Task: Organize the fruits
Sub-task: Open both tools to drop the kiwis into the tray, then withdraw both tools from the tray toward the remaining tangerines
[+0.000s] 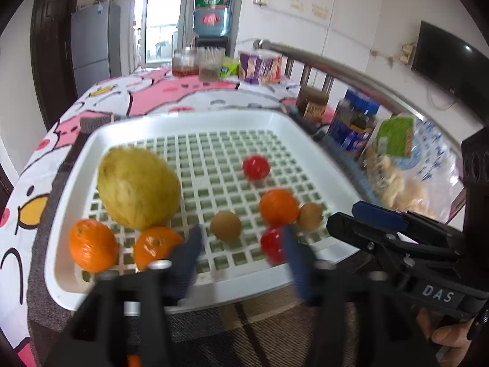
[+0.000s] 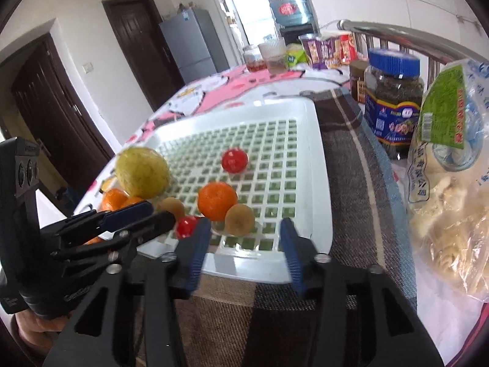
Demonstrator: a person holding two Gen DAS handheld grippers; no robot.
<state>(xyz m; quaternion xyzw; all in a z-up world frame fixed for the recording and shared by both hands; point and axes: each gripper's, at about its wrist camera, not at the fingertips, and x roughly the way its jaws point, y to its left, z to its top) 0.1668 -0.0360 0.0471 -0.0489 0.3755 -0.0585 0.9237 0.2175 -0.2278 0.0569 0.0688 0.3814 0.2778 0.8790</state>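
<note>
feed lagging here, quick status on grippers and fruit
Left gripper open, empty. Right gripper open, empty, at near rim of white tray. Pomelo, oranges, kiwis, tomatoes all in tray. Nothing blocking.

Fruit-filled tray, open left tool

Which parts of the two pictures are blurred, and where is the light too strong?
Left wrist view: motion blur smears the left gripper and the near tomato; the doorway is overexposed. Right wrist view: sharper, the jar label is legible; the rail bends from fisheye distortion.
</note>
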